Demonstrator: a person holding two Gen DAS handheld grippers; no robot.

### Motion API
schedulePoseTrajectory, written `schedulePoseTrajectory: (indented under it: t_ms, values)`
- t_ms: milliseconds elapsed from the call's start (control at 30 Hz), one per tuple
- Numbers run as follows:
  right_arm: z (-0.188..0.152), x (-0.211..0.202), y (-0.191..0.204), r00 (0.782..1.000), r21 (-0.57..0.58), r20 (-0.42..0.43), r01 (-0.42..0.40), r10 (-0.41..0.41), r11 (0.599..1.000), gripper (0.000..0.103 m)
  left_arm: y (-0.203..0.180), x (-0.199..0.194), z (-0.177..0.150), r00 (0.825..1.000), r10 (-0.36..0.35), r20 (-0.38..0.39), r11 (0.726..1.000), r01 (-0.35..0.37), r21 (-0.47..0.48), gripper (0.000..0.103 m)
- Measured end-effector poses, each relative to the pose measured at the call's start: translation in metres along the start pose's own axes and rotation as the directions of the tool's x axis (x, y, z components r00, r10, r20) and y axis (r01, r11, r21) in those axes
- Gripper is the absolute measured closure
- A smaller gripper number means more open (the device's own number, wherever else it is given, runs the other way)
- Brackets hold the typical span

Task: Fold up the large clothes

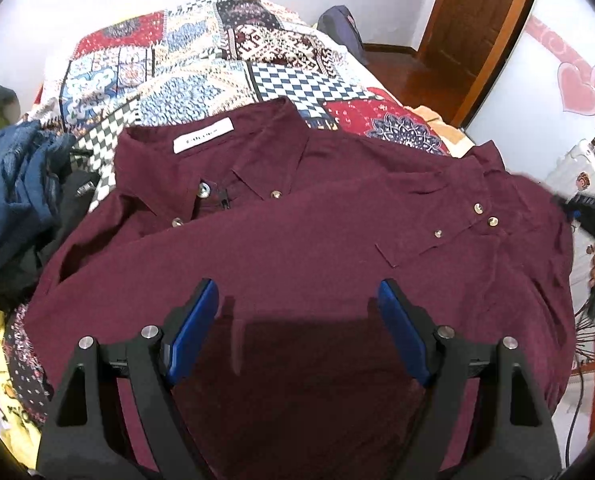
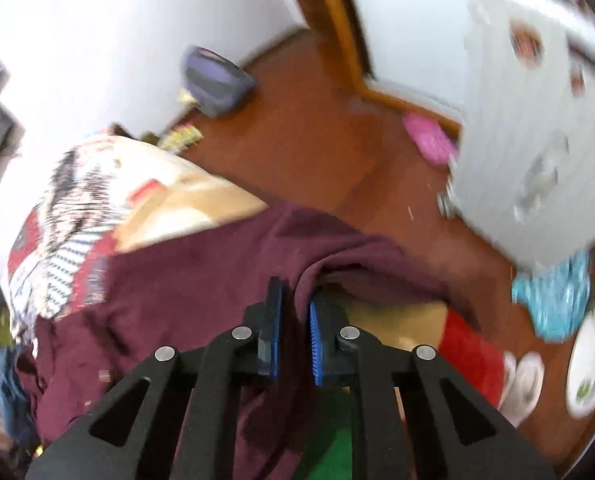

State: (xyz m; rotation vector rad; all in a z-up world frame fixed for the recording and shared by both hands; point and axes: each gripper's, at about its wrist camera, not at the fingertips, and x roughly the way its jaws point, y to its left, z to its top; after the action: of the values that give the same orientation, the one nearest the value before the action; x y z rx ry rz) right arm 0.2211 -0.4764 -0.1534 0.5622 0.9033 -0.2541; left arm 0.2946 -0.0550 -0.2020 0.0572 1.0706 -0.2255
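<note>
Maroon button-up shirt [image 1: 297,216] lies spread on the bed, over a patchwork quilt [image 1: 201,68], collar and white neck label [image 1: 203,135] at the far end from the left camera. One sleeve with a buttoned cuff [image 1: 463,224] is folded in across the chest.

Left tongs [image 1: 297,300]: wide open, nothing between the blue pads [image 1: 195,328]. They hover over the lower body of the shirt, roughly on its midline; contact with the cloth can't be judged from this angle.

Right tongs [image 2: 295,312]: nearly closed, pinching a bunched fold of the shirt [image 2: 201,292] between the pads. Cloth runs from the grip up and to both sides, with the shirt edge lifted off the mattress at the bed's side, over the wooden floor [image 2: 337,152]. Right view is motion-blurred, so fine detail there is unreliable.

In the left view the right tongs' body shows as a dark blur at the shirt's right edge.

Around it: crumpled blue denim garment [image 1: 13,188] just left of the shirt on the bed, wooden door [image 1: 477,20] beyond, pink slipper [image 2: 429,140] on the floor.
</note>
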Motion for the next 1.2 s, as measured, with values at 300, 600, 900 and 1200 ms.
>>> schedulePoseTrajectory:
  t_ms: [300, 600, 900, 1200]
  values:
    - [-0.007, -0.106, 0.120, 0.937, -0.325, 0.138, -0.263, 0.320, 0.909, 0.094, 0.003, -0.039, -0.004, 0.995, 0.009, 0.098, 1.000, -0.011, 0.019, 0.022]
    - [-0.096, -0.052, 0.186, 0.931, -0.476, -0.157, -0.364, 0.330, 0.800, 0.094, 0.007, -0.066, -0.023, 0.988, 0.040, 0.148, 0.996, -0.051, 0.073, 0.022]
    - [-0.133, -0.016, 0.188, 0.924, -0.480, -0.346, -0.324, 0.163, 0.816, 0.072, 0.011, -0.066, -0.042, 0.991, 0.049, 0.127, 0.995, -0.059, 0.076, 0.021]
    - [-0.096, -0.057, 0.160, 0.956, -0.435, -0.196, -0.286, 0.220, 0.854, 0.030, 0.007, -0.070, -0.038, 0.987, 0.046, 0.154, 0.997, -0.056, 0.062, 0.021]
